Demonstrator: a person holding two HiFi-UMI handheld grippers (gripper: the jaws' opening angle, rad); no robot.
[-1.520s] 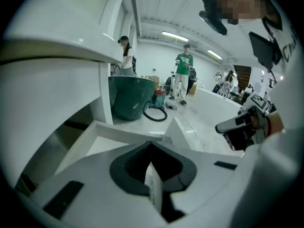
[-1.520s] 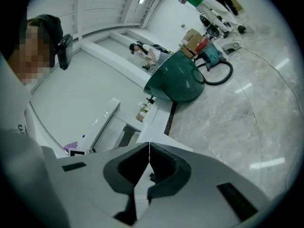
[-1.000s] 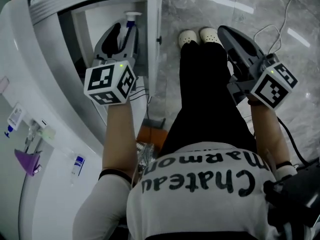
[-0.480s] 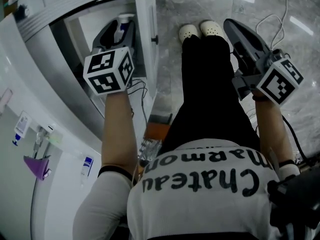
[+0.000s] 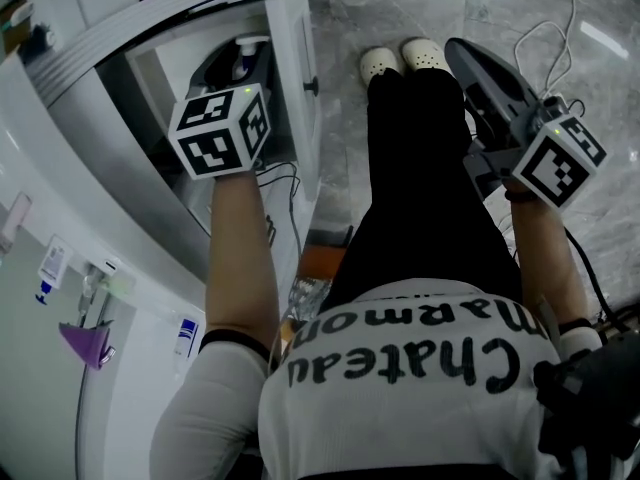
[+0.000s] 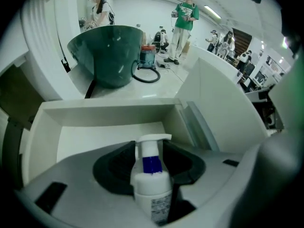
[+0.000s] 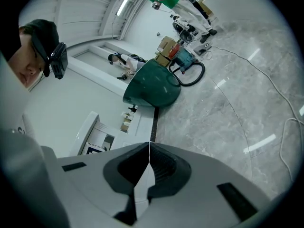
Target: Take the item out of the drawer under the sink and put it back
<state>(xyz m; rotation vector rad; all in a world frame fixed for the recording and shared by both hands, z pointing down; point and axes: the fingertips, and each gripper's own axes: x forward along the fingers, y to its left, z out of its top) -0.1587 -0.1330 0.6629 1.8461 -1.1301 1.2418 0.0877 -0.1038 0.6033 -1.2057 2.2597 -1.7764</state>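
Note:
A white pump bottle point(image 6: 152, 184) with a blue collar stands upright between the jaws of my left gripper point(image 6: 149, 147), down inside the open white drawer point(image 6: 109, 113). The jaws have just been opening, and a dark gap shows beside the bottle. In the head view the left gripper point(image 5: 236, 66) points steeply down into the drawer point(image 5: 298, 38), with the bottle's pump head point(image 5: 249, 41) showing past its tip. My right gripper point(image 5: 462, 58) hangs over the floor beside the person's leg. Its jaws point(image 7: 148, 148) are shut with nothing in them.
The white vanity counter point(image 5: 60, 168) runs along the left, with small tubes and a purple item point(image 5: 85, 343) on it. The person's legs and white shoes point(image 5: 402, 61) stand between the grippers. A cable point(image 5: 560, 28) lies on the grey floor. A green tub point(image 6: 107, 53) stands beyond.
The left gripper has sunk deeper into the drawer with the bottle between its jaws and tipped more steeply down. The right gripper has stayed where it was.

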